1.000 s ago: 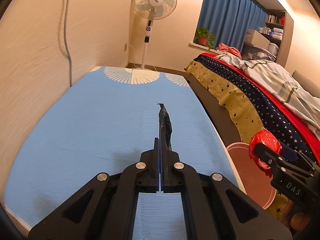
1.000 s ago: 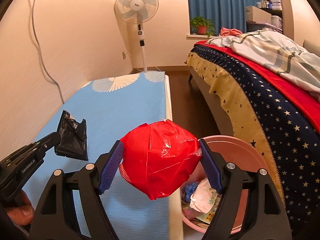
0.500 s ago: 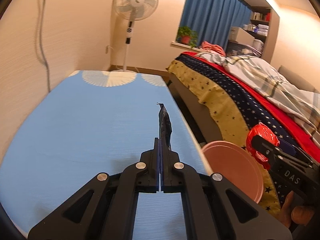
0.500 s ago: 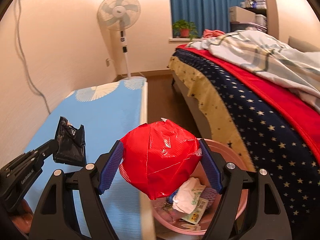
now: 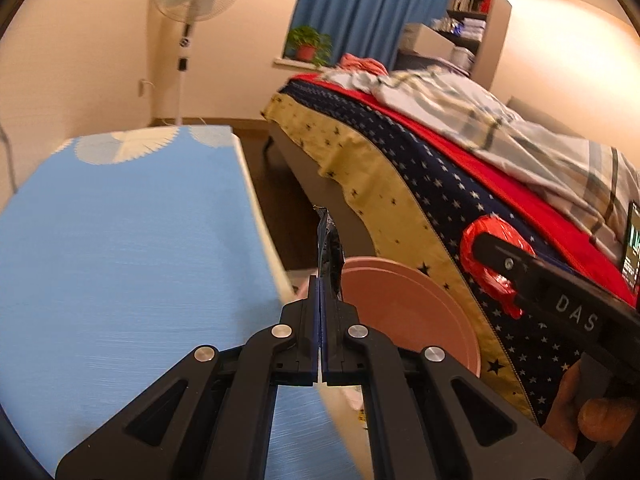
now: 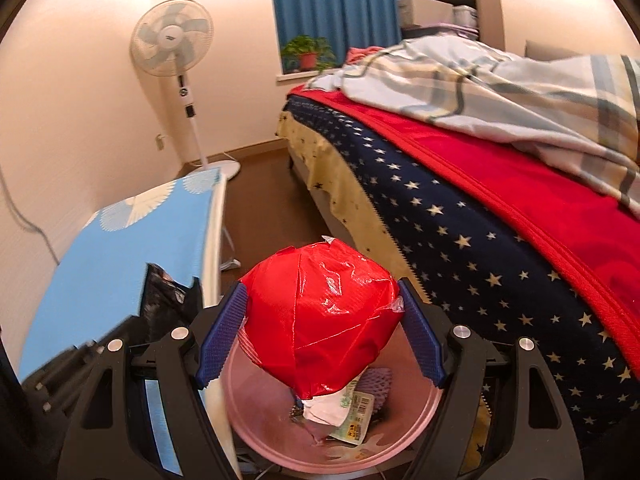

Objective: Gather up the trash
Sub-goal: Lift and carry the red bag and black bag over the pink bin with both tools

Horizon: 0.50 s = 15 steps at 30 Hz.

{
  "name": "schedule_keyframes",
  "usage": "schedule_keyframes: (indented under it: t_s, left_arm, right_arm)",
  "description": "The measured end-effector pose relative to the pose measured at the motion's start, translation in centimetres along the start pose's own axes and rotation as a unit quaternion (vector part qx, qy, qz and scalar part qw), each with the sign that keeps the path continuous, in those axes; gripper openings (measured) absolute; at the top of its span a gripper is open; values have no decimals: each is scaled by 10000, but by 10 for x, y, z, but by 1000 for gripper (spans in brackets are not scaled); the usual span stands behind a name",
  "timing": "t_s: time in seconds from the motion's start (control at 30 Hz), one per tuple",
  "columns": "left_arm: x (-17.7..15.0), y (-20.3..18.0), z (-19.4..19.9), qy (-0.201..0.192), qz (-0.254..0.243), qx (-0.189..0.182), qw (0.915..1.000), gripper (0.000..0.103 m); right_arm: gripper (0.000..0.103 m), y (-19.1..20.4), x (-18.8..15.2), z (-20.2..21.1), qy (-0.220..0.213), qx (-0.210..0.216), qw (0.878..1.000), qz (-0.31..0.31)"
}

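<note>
My left gripper [image 5: 322, 282] is shut on a thin black wrapper [image 5: 329, 248], seen edge-on and hanging just past the blue table's [image 5: 120, 260] right edge, over the near rim of the pink bin [image 5: 400, 320]. My right gripper [image 6: 322, 332] is shut on a crumpled red foil ball [image 6: 320, 312], its blue pads [image 6: 224, 332] pressing both sides. The ball hangs directly above the pink bin [image 6: 272, 432], which holds white paper and a labelled packet. The black wrapper [image 6: 168, 300] shows blurred at the left. From the left wrist, the red ball [image 5: 488, 256] is to the right of the bin.
A bed [image 6: 480, 220] with a starred navy, red and yellow blanket stands close on the right of the bin. A standing fan [image 6: 172, 40], a potted plant [image 6: 308, 52] and blue curtains are at the far wall. Brown floor [image 6: 264, 208] runs between table and bed.
Both grippers have swung right, off the blue table toward the bed. The red ball has come over the bin's opening, and the black wrapper has crossed the table's edge.
</note>
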<state>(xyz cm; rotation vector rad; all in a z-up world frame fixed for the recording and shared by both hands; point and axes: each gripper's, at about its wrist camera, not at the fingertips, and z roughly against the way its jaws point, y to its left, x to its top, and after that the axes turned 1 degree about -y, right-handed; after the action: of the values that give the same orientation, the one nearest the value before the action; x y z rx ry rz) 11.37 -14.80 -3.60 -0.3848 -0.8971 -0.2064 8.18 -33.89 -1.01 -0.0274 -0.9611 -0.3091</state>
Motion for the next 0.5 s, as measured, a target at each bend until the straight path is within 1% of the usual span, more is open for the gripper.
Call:
schedule_keyframes:
  t_s: [0.2, 0.47, 0.5]
  left_arm:
    - [-9, -10, -33, 399, 63, -204, 9990, 0]
    - [-18, -15, -57, 719, 103, -305, 9969, 0]
    - [-19, -15, -59, 752, 119, -319, 9966, 2]
  right_arm:
    - [75, -12, -2, -18, 186, -105, 9996, -205]
    - [75, -16, -4, -41, 367, -148, 9987, -334]
    - [75, -16, -5, -42, 384, -148, 9986, -344]
